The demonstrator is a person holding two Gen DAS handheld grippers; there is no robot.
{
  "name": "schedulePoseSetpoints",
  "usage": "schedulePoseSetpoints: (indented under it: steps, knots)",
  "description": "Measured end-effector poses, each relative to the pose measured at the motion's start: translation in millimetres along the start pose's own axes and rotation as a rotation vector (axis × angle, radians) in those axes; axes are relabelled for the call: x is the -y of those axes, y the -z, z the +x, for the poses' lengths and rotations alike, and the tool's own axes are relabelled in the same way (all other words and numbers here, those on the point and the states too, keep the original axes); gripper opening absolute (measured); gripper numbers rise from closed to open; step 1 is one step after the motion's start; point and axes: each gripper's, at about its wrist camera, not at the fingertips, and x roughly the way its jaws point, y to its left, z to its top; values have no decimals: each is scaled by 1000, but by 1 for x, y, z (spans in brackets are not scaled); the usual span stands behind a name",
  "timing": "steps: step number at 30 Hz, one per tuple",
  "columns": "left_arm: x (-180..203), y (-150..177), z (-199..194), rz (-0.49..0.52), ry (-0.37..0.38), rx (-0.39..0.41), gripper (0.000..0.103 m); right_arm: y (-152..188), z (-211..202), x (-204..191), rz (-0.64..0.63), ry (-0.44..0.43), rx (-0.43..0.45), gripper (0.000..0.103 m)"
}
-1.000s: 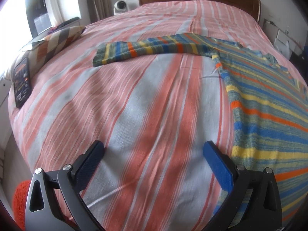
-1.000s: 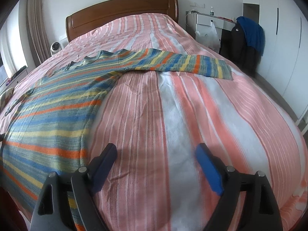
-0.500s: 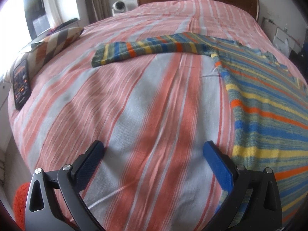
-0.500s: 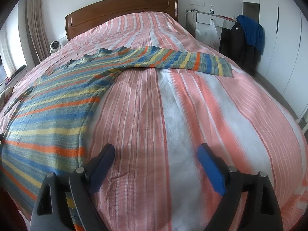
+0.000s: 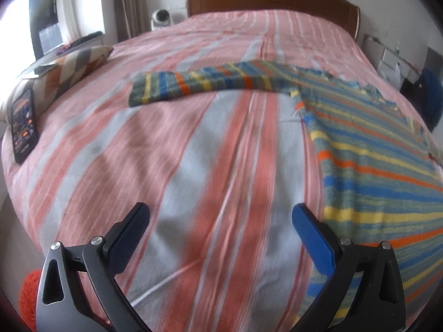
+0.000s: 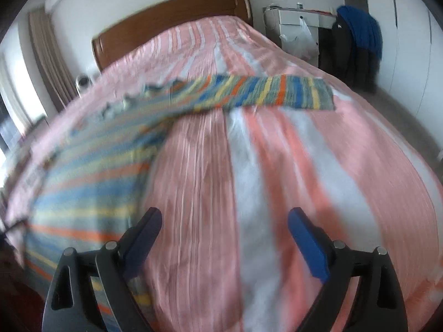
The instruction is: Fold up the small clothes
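A striped sweater [image 5: 382, 171] in blue, yellow, orange and grey lies flat on the bed with both sleeves spread out. Its left sleeve [image 5: 199, 85] stretches across the middle of the left wrist view. Its right sleeve [image 6: 277, 94] stretches across the right wrist view, with the body [image 6: 88, 193] at the left. My left gripper [image 5: 220, 215] is open and empty above the bedspread, left of the sweater's body. My right gripper [image 6: 224, 221] is open and empty above the bedspread, right of the body.
The bed has a pink, orange and white striped cover [image 5: 193, 166] and a wooden headboard [image 5: 271, 0]. A patterned pillow [image 5: 69, 69] and a dark phone-like object [image 5: 23, 127] lie at the left edge. A white nightstand [image 6: 299, 27] and a chair with dark clothes [image 6: 357, 44] stand at right.
Both grippers have moved a little, the right view now tilted and blurred. Both stay open and empty. The sweater has not moved.
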Motion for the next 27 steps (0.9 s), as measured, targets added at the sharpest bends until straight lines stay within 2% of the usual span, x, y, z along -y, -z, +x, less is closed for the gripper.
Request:
schedulePoseSetpoints:
  steps: [2, 4, 5, 8, 10, 15, 18, 23, 26, 27]
  knots:
    - [0, 0, 1, -4, -14, 6, 102, -27, 4, 27, 91, -67, 2, 91]
    - [-2, 0, 3, -15, -21, 0, 102, -54, 18, 70, 262, -170, -7, 91]
    - [-3, 0, 3, -19, -25, -2, 102, -62, 26, 91, 345, -194, -8, 91]
    - [-5, 1, 4, -25, -46, -1, 102, -71, 43, 142, 538, -196, 12, 87]
    - [-6, 2, 6, -27, -53, -8, 102, -81, 56, 170, 620, -232, 25, 79]
    - [-3, 3, 10, -19, -71, -5, 102, -98, 85, 193, 730, -311, -16, 76]
    - [-1, 4, 11, -10, -84, -1, 103, -110, 100, 191, 716, -324, -49, 76]
    - [0, 5, 12, -5, -88, 1, 103, -124, 119, 192, 690, -321, -82, 66]
    - [0, 5, 12, -3, -92, 3, 103, -126, 129, 193, 704, -293, -81, 52]
    - [1, 5, 12, -2, -95, 5, 103, -126, 130, 193, 704, -274, -82, 40]
